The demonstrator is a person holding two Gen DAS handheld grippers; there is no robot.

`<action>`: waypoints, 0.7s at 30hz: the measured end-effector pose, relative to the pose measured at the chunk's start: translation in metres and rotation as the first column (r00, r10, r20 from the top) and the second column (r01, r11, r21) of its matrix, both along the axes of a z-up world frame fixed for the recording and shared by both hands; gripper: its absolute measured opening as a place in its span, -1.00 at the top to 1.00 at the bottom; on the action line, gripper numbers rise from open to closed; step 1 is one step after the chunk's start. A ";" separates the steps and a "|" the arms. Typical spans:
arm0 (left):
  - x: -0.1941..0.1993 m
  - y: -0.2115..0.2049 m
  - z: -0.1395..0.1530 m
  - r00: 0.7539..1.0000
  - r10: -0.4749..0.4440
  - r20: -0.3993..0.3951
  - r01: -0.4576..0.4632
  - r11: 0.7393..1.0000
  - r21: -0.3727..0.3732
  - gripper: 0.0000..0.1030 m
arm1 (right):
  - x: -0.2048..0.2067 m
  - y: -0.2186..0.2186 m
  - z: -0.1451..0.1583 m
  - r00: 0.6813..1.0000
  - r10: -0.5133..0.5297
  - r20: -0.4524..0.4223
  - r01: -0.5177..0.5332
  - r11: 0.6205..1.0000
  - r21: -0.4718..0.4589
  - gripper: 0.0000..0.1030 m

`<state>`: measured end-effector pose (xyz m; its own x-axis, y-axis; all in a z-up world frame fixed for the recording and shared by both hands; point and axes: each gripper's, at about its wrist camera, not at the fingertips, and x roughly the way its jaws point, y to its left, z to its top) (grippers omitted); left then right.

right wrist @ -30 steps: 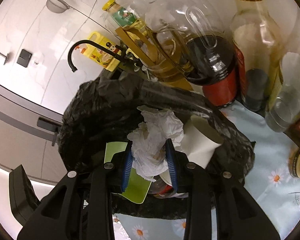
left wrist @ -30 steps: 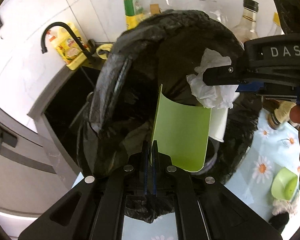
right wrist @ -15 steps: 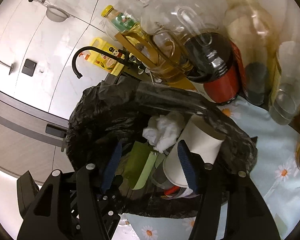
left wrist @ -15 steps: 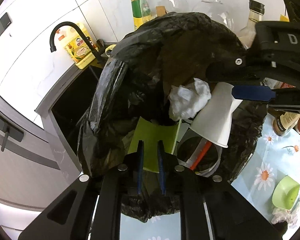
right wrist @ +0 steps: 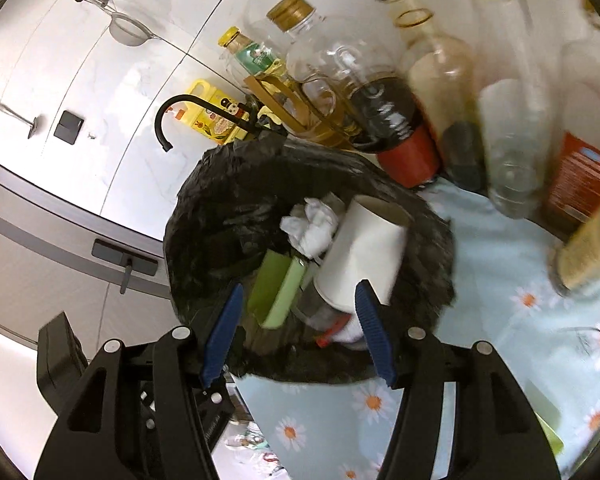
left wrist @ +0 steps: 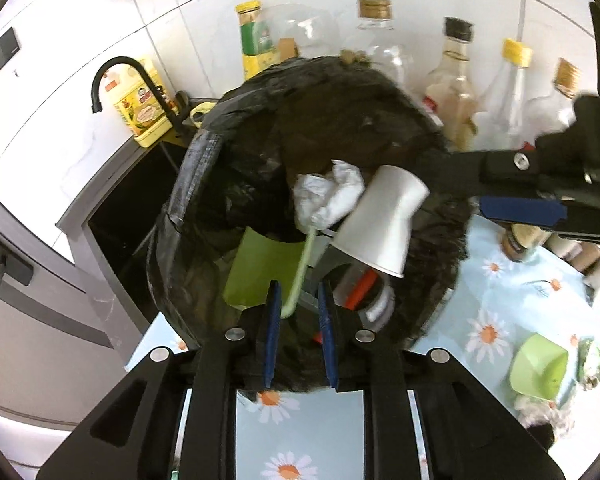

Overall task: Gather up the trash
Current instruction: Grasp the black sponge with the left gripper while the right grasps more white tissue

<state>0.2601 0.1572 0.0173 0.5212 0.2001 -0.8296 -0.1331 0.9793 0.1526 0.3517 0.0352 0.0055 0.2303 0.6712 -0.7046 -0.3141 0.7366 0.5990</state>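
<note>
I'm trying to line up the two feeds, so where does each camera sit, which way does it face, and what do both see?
Left wrist: on the left gripper, looking along its open fingers into the black trash bag; the right gripper crosses at right.
Right wrist: on the right gripper, looking along its wide-open fingers into the black trash bag, bottles behind.
Shared: the white paper cup, crumpled tissue, green card, black faucet, daisy tablecloth.
</note>
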 end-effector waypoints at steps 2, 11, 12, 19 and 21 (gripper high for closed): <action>-0.007 -0.008 0.004 1.000 -0.020 0.010 0.021 1.000 -0.005 0.51 | -0.012 -0.013 0.005 1.000 -0.008 0.014 0.009 1.000 -0.019 -0.19; -0.046 -0.048 0.016 0.994 -0.105 0.032 0.106 0.994 -0.038 0.40 | -0.067 -0.072 0.009 0.999 -0.042 0.028 0.045 0.993 -0.108 -0.20; -0.050 -0.051 0.016 0.993 -0.109 0.034 0.110 0.993 -0.045 0.34 | -0.074 -0.081 0.009 0.999 -0.046 0.028 0.049 0.992 -0.120 -0.20; -0.084 -0.079 0.015 0.988 -0.154 0.027 0.155 0.984 -0.085 0.26 | -0.114 -0.133 0.000 0.997 -0.069 0.022 0.072 0.978 -0.196 -0.22; -0.092 -0.086 0.014 0.986 -0.164 0.026 0.165 0.982 -0.094 0.26 | -0.123 -0.143 -0.003 0.998 -0.066 0.018 0.068 0.974 -0.217 -0.22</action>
<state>0.1679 0.0713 0.0311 0.5556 0.0309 -0.8309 0.0291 0.9980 0.0566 0.2283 -0.1079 0.0026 0.2781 0.4852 -0.8290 -0.2652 0.8683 0.4192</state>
